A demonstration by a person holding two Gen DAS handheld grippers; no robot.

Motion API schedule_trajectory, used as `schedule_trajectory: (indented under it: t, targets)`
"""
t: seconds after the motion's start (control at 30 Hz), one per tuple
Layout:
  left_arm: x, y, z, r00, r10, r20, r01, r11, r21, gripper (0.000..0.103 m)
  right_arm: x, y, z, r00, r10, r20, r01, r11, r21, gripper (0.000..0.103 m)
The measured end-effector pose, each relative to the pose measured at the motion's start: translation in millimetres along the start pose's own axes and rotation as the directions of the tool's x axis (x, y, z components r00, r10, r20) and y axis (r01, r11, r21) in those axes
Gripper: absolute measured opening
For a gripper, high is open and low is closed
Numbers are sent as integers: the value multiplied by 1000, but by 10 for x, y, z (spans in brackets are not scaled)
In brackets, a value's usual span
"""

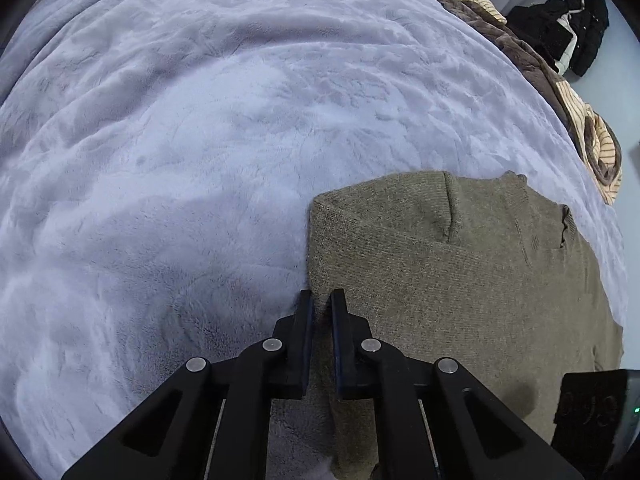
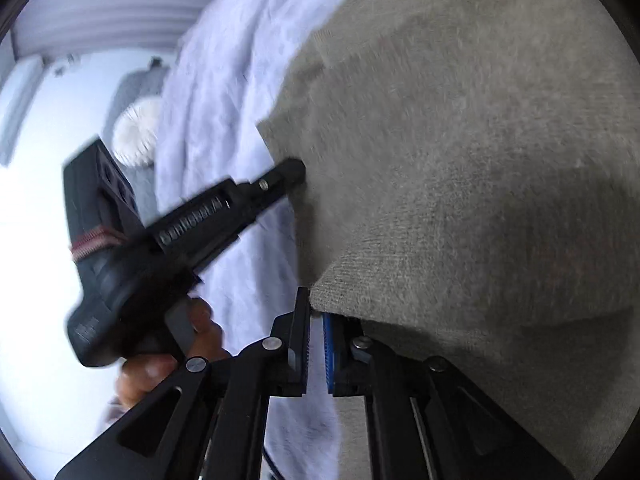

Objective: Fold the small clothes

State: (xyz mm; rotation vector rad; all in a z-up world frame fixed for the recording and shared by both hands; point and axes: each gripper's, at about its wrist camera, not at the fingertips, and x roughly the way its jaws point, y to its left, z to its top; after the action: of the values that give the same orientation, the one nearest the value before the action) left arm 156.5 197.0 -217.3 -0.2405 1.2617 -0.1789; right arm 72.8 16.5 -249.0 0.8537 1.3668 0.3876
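A sweater (image 1: 460, 280) is lying on the blanket (image 1: 200, 160) that is covering the bed, toward the right of the left wrist view. The left tongs (image 1: 321, 300) are sitting at the sweater's left edge, their tips straddling that edge. Behind the sweater, along the blanket's far right border, a heap of striped clothing (image 1: 560, 92) is stretching out, and beyond it a dark garment (image 1: 560, 32) is lying off the bed. In the right wrist view the right tongs (image 2: 316, 312) are meeting a lower corner of the sweater, which is draping over one finger. The left tongs are reaching in from the left, touching the sweater's edge above that corner.
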Motion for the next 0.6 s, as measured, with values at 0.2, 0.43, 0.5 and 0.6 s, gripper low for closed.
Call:
schedule_trajectory:
  t: [0.2, 0.43, 0.5, 0.6]
  targets:
    - [-46, -108, 20, 1000, 29, 5, -29, 998, 48, 10, -980, -387, -236, 988, -49, 150, 48, 999, 10, 56]
    - [-58, -100, -1, 999, 43, 16, -43, 999, 31, 10, -2413, -1433, -152, 875, -269, 403, 136, 934, 330, 56]
    - [-62, -110, 0, 998, 55, 15, -55, 998, 33, 10, -2521, -1581, 18, 881, -247, 403, 91, 925, 368, 34]
    - [-44, -162, 5, 997, 74, 20, -75, 996, 47, 10, -2681, -1348, 194, 856, -267, 442, 180, 956, 230, 6]
